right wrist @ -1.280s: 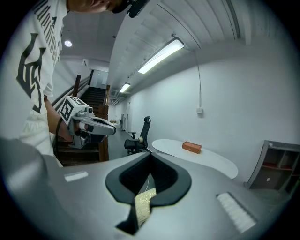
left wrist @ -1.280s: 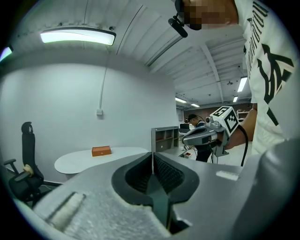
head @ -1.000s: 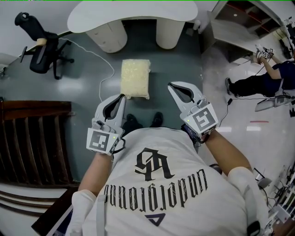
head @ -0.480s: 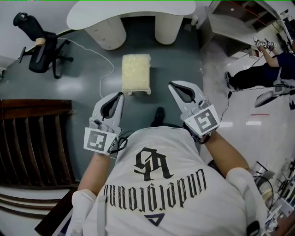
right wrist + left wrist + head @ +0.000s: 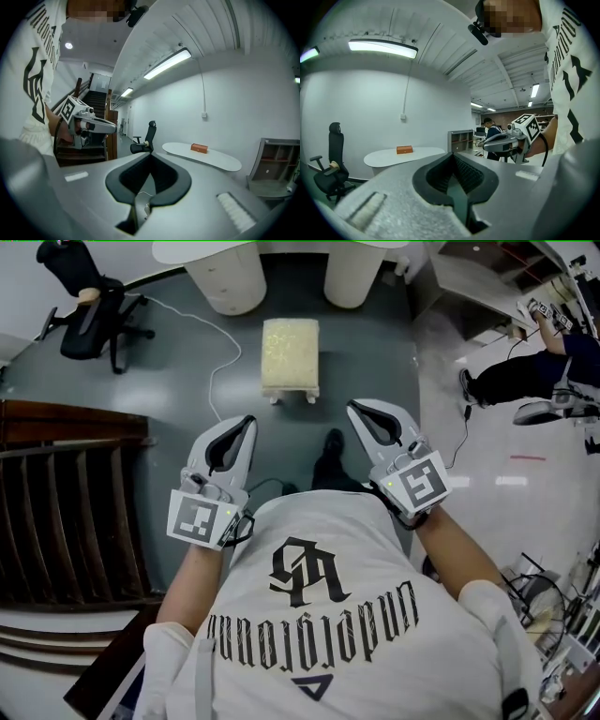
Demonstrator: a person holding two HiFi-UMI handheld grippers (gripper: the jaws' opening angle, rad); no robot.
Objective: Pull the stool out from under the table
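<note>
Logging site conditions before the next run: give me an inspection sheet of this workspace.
Surface: dark glossy floor, light reflections on it.
Job's things: stool upright, cream top, standing clear of the table.
Clutter: orange box on the table.
Grippers: left gripper and right gripper both shut, empty, short of the stool.
Cables: white cable snaking across the floor left of the stool.
Surroundings: office chair, wooden stair railing at left, another person at right.

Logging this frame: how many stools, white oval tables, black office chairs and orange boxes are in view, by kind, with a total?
stool: 1
white oval table: 1
black office chair: 1
orange box: 1
Total: 4
</note>
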